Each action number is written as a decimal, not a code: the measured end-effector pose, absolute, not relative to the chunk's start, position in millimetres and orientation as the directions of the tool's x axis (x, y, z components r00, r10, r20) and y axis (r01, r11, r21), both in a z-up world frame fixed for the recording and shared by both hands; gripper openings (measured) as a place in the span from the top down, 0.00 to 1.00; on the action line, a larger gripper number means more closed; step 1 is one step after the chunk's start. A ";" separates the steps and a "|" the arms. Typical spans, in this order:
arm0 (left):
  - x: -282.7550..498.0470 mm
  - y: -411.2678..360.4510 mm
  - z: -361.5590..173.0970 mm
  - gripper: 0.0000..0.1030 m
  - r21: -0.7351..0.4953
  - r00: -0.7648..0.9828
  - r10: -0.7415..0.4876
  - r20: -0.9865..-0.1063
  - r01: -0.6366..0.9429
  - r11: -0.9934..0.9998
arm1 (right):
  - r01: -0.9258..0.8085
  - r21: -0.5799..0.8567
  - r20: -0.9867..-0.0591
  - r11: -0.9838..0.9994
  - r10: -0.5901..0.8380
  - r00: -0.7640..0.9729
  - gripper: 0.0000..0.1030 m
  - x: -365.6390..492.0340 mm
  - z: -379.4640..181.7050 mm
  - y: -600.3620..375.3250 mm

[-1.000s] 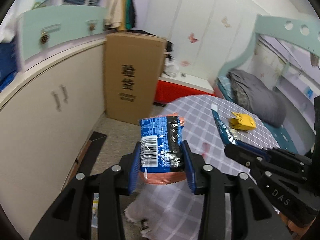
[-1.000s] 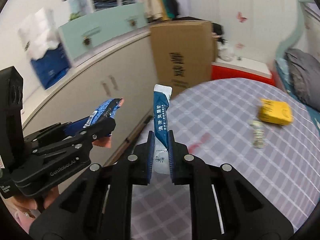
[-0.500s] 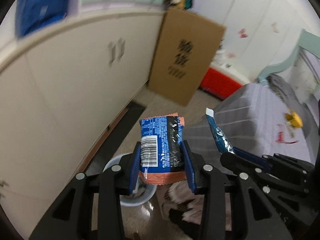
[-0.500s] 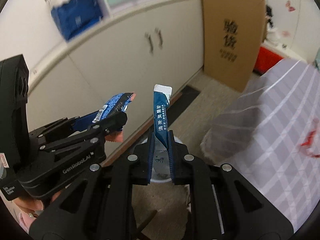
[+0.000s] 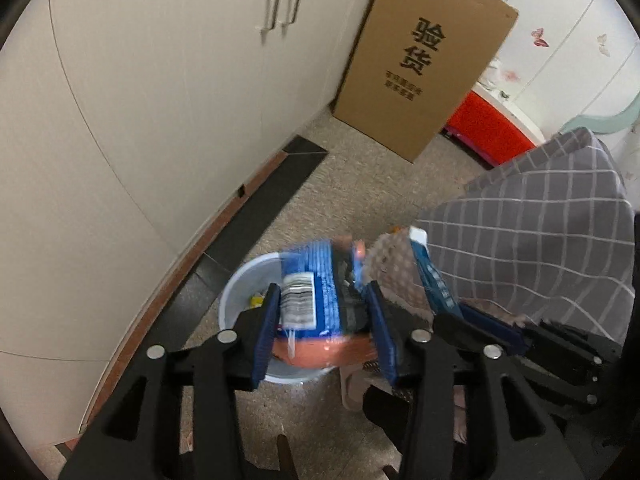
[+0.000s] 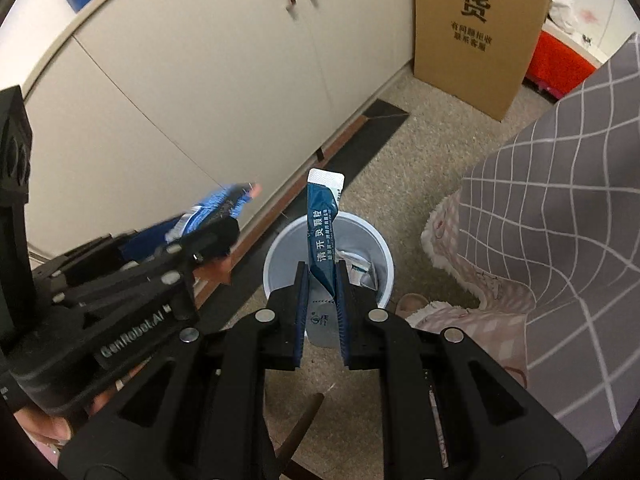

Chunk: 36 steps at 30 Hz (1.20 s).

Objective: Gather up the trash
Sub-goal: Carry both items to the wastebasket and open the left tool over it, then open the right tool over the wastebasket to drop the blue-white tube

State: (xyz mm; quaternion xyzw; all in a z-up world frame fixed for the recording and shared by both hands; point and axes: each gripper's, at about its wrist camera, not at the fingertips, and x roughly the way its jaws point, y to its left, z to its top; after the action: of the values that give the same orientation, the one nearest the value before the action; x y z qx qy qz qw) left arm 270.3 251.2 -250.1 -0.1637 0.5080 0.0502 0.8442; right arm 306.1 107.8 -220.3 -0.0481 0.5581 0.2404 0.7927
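Two hand-held tools hang side by side above a small white bin (image 6: 328, 258) standing on speckled carpet near a cream cupboard (image 5: 160, 92).

The left tool (image 5: 324, 322) has a blue and orange snack wrapper (image 5: 316, 300) between its blue pads. Its jaws have just been opening, and the wrapper shows blurred; a gap shows beside the right-hand pad (image 5: 380, 332), so the pads no longer seem to press it. The wrapper sits directly over the bin's mouth, its orange lower edge low between the pads.

The right tool (image 6: 322, 312) is clenched on a narrow dark blue sachet (image 6: 322, 236) with white Chinese lettering. The sachet stands upright from the pads, its white sealed end uppermost, in front of the bin's opening.

The left wrist view shows the wrapper's barcode face and something yellow inside the bin, with the right tool at the lower right edge. The right wrist view looks further into the bin, showing pale packets at the bottom, and shows the left tool from the side with fingers of the person's hand (image 6: 52, 428) beneath it. Both views show a tall cardboard box (image 5: 424, 60) leaning against the cupboard and a grey checked cloth (image 6: 560, 220) hanging at the right.
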 end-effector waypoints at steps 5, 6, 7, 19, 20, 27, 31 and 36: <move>275.6 260.0 -254.8 0.33 -0.212 0.474 -0.050 -0.879 -0.296 0.931 | -0.424 0.192 -0.915 0.885 0.318 0.249 0.87 310.3 -228.0 107.9; 275.2 261.1 -255.0 0.33 -0.208 0.474 -0.043 -0.880 -0.301 0.931 | -0.425 0.195 -0.915 0.884 0.320 0.246 0.87 310.2 -228.3 108.4; 274.2 262.0 -254.6 0.33 -0.203 0.474 -0.036 -0.880 -0.306 0.930 | -0.425 0.196 -0.915 0.884 0.321 0.245 0.87 309.0 -228.2 109.4; 264.8 263.2 -241.4 0.29 -0.174 0.495 0.002 -0.869 -0.310 0.935 | -0.451 0.212 -0.907 0.867 0.346 0.240 0.87 303.1 -222.5 121.7; 263.4 264.2 -240.4 0.28 -0.172 0.497 0.006 -0.868 -0.313 0.934 | -0.453 0.213 -0.906 0.866 0.349 0.241 0.87 302.5 -221.7 122.5; 254.2 281.0 -229.1 0.26 -0.175 0.519 0.051 -0.853 -0.377 0.909 | -0.473 0.215 -0.885 0.854 0.375 0.275 0.85 301.5 -208.3 129.8; 250.9 291.2 -224.4 0.25 -0.179 0.520 0.069 -0.851 -0.411 0.894 | -0.475 0.219 -0.877 0.852 0.385 0.287 0.75 303.3 -201.5 132.8; 245.2 296.3 -215.5 0.24 -0.200 0.530 0.069 -0.845 -0.433 0.879 | -0.482 0.196 -0.869 0.854 0.379 0.319 0.41 297.1 -193.5 128.1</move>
State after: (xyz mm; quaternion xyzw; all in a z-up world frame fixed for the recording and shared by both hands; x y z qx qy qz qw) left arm 245.2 296.3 -215.5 -0.1974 0.4616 0.1474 0.8522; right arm 297.1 128.1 -193.5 -0.0496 0.5197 0.2657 0.8104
